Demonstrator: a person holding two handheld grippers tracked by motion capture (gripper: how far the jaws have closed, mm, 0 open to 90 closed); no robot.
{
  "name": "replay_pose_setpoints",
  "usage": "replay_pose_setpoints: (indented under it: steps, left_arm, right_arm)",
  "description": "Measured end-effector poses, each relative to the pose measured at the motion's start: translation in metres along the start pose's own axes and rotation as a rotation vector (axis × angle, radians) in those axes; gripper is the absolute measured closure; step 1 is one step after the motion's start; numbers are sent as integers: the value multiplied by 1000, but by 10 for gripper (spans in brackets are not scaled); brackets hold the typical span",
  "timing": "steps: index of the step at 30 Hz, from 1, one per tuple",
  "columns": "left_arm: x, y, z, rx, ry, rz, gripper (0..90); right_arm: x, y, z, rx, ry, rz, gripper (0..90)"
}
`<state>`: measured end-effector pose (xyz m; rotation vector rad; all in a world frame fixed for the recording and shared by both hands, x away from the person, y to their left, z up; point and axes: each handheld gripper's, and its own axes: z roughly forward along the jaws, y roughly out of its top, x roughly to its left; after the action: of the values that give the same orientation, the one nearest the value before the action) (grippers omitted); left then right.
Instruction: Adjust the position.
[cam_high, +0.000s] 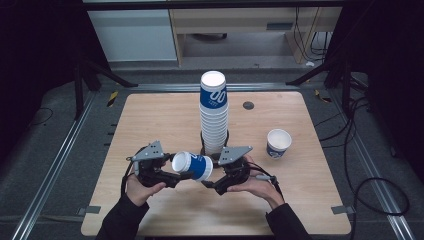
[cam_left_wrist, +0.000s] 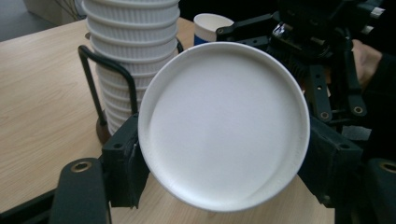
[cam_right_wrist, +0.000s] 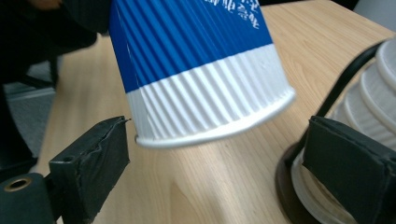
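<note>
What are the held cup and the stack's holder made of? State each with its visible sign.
Cup: apparently paper, matte; ribbed blue-and-white sleeve, rolled rim, plain white base. Holder: probably metal rod with a black coating; thin, smoothly bent around the cup stack. Its round base looks dark, the material unclear.

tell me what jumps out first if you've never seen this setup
The tall stack of blue-and-white paper cups stands in a black wire holder at the middle of the wooden table. Just in front of it, the left gripper holds one cup on its side by the base, while the right gripper stands open beside the cup's rim. A single upright cup stands off to the right.
</note>
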<state>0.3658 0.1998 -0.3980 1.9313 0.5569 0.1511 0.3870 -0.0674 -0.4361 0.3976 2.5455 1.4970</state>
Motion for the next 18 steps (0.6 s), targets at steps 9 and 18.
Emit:
replay_pose_setpoints:
  steps: [9,18]
  left_arm:
    - [-11,2,7,-1,-60,23,262]
    - [-15,3,11,17,-86,31,262]
  right_arm:
    - [5,2,2,-37,56,-10,67]
    - [8,1,3,-51,111,-28,136]
